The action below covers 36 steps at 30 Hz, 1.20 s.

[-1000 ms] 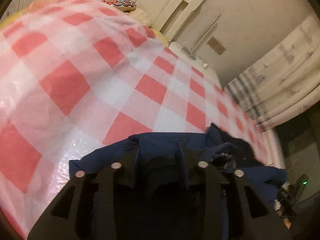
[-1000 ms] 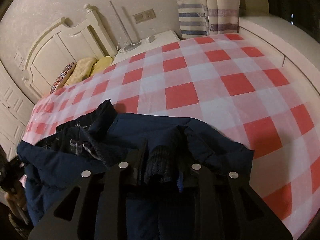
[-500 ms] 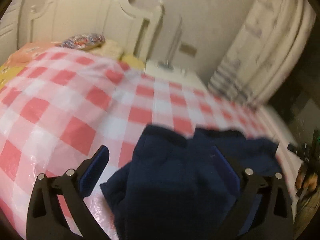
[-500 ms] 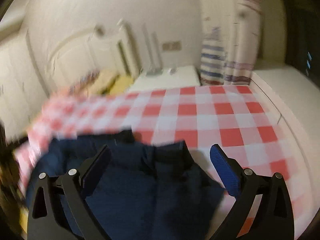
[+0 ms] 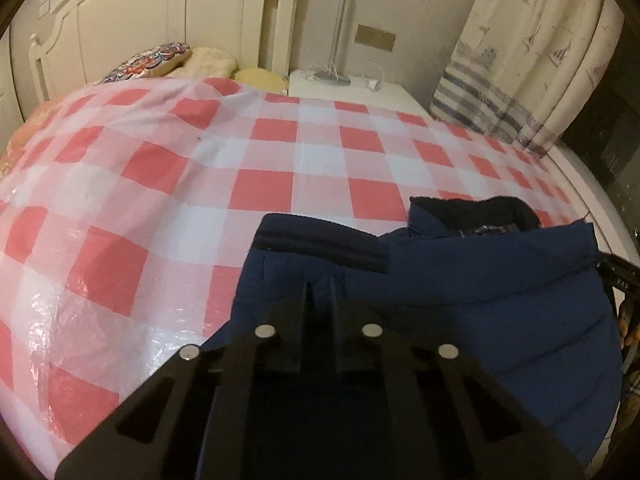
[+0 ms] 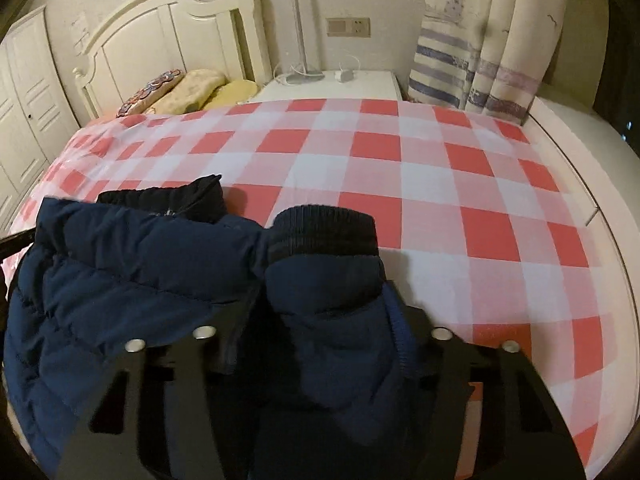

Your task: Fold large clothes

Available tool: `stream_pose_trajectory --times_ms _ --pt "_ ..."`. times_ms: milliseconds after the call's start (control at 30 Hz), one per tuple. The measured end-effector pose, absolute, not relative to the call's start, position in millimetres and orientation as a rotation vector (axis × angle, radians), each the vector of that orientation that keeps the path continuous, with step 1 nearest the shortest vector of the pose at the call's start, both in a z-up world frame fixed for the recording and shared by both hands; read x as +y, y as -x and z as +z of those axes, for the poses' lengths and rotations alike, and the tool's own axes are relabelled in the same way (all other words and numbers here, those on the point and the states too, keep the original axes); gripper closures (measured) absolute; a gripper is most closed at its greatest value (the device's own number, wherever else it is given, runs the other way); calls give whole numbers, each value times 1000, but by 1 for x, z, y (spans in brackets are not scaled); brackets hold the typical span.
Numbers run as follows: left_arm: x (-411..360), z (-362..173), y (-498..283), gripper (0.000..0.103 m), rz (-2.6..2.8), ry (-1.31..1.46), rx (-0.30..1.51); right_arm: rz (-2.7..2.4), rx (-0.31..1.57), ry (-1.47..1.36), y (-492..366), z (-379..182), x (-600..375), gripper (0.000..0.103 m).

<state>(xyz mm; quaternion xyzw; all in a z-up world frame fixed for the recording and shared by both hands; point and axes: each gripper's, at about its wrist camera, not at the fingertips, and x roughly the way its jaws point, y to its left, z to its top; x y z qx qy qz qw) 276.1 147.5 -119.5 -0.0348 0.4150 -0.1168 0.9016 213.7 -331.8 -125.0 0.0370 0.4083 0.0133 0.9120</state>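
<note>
While the left gripper [image 5: 320, 304] is pointed down at the bed, its two black fingers are pressed close together, and a thin fold of the blue jacket [image 5: 480, 300] is pinched between them. Just past the fingers, a dark knitted cuff [image 5: 320, 246] is seen at the end of a sleeve, lying flat on the checked sheet [image 5: 260, 184].

The right gripper [image 6: 320, 320] is being closed. A puffy sleeve [image 6: 324, 292] of the same jacket [image 6: 120, 272] is held between its fingers [image 6: 416, 320], and the sleeve is squeezed by them. A ribbed cuff [image 6: 324, 232] is seen at the far end of this sleeve, standing up a little above the sheet [image 6: 440, 200].

The jacket is spread over the near edge of the bed, between the two grippers. Its dark collar [image 6: 180, 200] is seen near the middle, bunched up.

The bed is covered by the red and white checked sheet, and a shiny clear cover is laid over it. At the far end, pillows [image 6: 192, 88] are stacked against a cream headboard [image 6: 180, 36]. Beside the headboard, a white bedside table [image 6: 340, 84] is seen with a tall thin lamp [image 6: 300, 40] on it. A striped curtain [image 6: 480, 40] is hung in the corner.
</note>
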Motion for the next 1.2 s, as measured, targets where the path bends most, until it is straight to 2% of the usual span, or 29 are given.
stream_pose_trajectory --times_ms 67,233,767,800,967,1067,1100,1133,1167,1200 --pt "156 -118 -275 97 -232 115 842 35 827 -99 -210 -125 -335 60" --pt "170 -112 -270 99 -179 163 790 33 805 -141 -207 -125 -341 67" --pt "172 -120 -262 99 -24 115 744 -24 765 -112 -202 -127 -339 69" --pt "176 -121 -262 103 28 118 747 -28 761 -112 -202 -127 -339 69" --pt "207 -133 -268 103 24 289 797 -44 737 -122 -199 -129 -341 70" --pt "205 -126 -262 103 -4 284 755 -46 741 -118 -201 -130 -340 70" --pt "200 -122 -259 93 -26 264 737 -48 742 -113 -201 -130 -339 70" --pt "195 -119 -257 60 -45 250 731 -50 744 -108 -201 -131 -339 69" --pt "187 -113 -255 38 -76 225 721 -54 746 -105 -202 -131 -338 69" --pt "181 -109 -254 10 -103 208 707 -56 746 -103 -202 -131 -338 69"
